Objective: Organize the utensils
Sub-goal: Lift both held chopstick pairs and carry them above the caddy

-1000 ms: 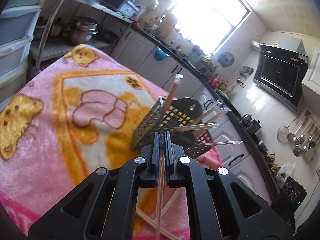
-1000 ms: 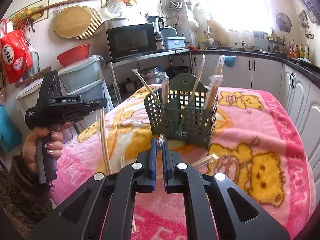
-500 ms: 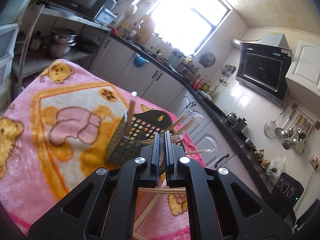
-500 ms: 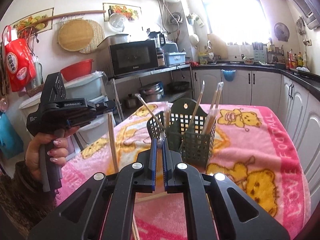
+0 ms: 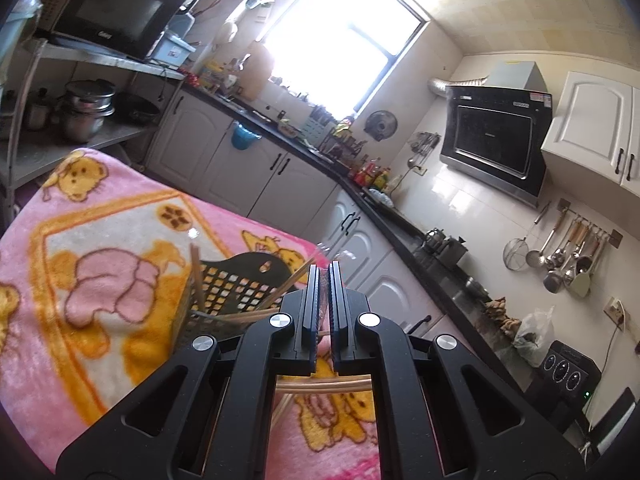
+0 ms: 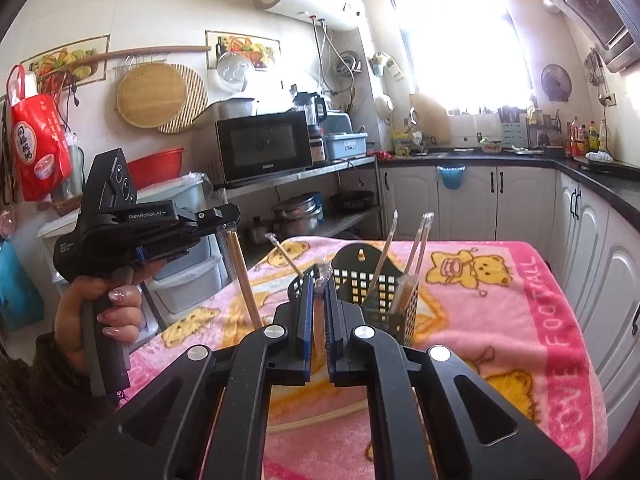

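Observation:
A dark green perforated utensil holder [image 6: 384,300] stands on the pink bear blanket [image 6: 500,312] and holds several wrapped chopstick pairs [image 6: 416,248]. It also shows in the left wrist view [image 5: 228,296]. My left gripper [image 6: 230,220] is shut on a pair of wooden chopsticks [image 6: 244,280] that hangs downward, raised left of the holder. In its own view the left gripper [image 5: 324,276] is above the holder. My right gripper [image 6: 318,284] is shut on a plastic-wrapped chopstick pair [image 6: 320,300], in front of the holder.
More wrapped chopsticks [image 5: 324,384] lie on the blanket near me, also seen in the right wrist view [image 6: 320,420]. A metal shelf with a microwave [image 6: 262,148] and pots [image 6: 298,216] stands behind the table. White cabinets [image 6: 600,248] run along the right.
Both grippers have risen with their chopsticks. The left gripper now looks down over the holder from higher up, and the holder sits lower in both views.

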Tool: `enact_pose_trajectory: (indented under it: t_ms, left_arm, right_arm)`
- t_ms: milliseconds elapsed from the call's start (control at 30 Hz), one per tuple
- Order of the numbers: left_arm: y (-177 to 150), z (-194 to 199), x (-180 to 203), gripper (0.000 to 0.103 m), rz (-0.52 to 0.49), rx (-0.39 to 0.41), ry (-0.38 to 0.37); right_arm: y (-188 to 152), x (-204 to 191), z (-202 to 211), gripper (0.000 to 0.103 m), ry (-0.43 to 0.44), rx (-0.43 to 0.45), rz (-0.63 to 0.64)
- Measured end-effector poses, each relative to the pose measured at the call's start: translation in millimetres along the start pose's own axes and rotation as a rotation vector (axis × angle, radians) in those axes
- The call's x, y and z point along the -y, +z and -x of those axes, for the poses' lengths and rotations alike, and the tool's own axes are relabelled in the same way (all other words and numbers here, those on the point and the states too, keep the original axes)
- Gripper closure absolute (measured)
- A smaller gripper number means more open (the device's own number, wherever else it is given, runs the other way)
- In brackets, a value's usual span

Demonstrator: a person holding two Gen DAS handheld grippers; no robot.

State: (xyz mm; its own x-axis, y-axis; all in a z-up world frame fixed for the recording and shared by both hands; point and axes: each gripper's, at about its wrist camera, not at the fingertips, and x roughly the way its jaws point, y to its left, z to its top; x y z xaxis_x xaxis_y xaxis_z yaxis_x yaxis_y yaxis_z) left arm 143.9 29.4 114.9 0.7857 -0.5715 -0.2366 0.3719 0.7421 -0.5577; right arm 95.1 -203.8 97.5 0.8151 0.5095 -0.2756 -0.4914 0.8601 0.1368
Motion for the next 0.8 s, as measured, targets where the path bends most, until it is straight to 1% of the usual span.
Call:
enact_pose_trajectory:
  t_ms: [433, 800]
  left_arm:
    - [34, -12, 38, 0.101, -0.033, 0.064, -0.098]
    - [65, -23, 63, 0.101, -0.044, 0.133, -0.157]
  right_arm:
    - [34, 6, 11, 0.098, -0.034, 0.101, 0.039]
    - [61, 22, 16, 0.098, -0.071, 0.172, 0.044]
